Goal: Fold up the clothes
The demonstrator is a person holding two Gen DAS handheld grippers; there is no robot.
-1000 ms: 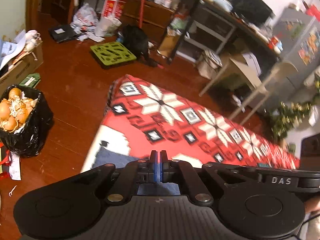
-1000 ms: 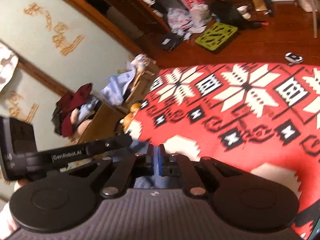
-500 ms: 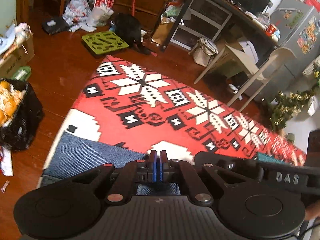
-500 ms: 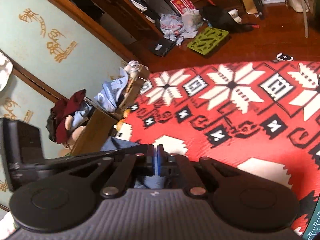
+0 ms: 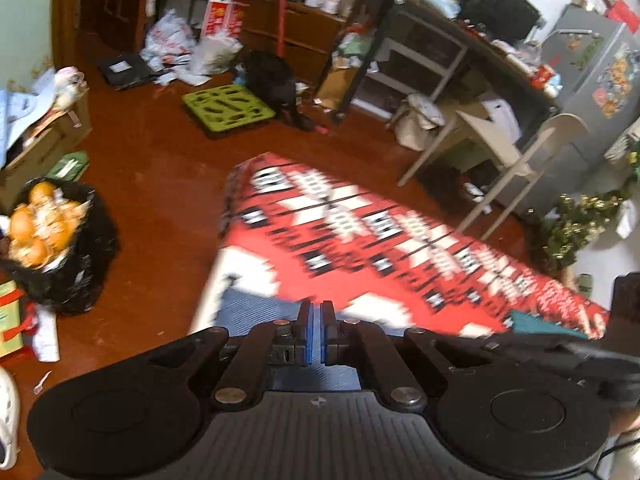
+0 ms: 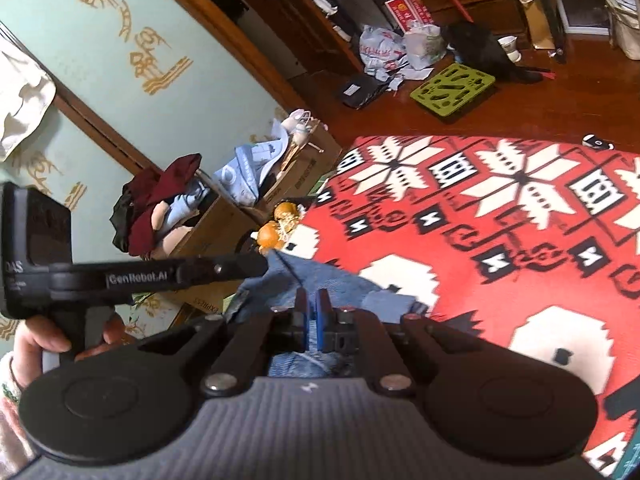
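Note:
A blue denim garment (image 6: 332,280) lies at the near left corner of the red patterned blanket (image 6: 500,240). My right gripper (image 6: 311,320) is shut on a fold of it, and the cloth bunches up under the fingers. In the right wrist view my left gripper (image 6: 262,262) comes in from the left, its tip pinching the garment's raised far corner. In the blurred left wrist view my left gripper (image 5: 315,332) is shut, with blue denim (image 5: 252,308) showing beside and beneath its fingers. A person's hand (image 6: 36,336) holds the left gripper's handle.
The blanket (image 5: 400,248) ends at a left edge above the wooden floor (image 5: 160,184). A black bag of orange things (image 5: 52,240) and cardboard boxes of clothes (image 6: 240,200) stand beside it. A green mat (image 5: 228,108), a white chair (image 5: 520,168) and shelves stand farther off.
The left wrist view swung out over the blanket half a second ago and has swung back, blurred. In the right wrist view more denim is raised between the two grippers.

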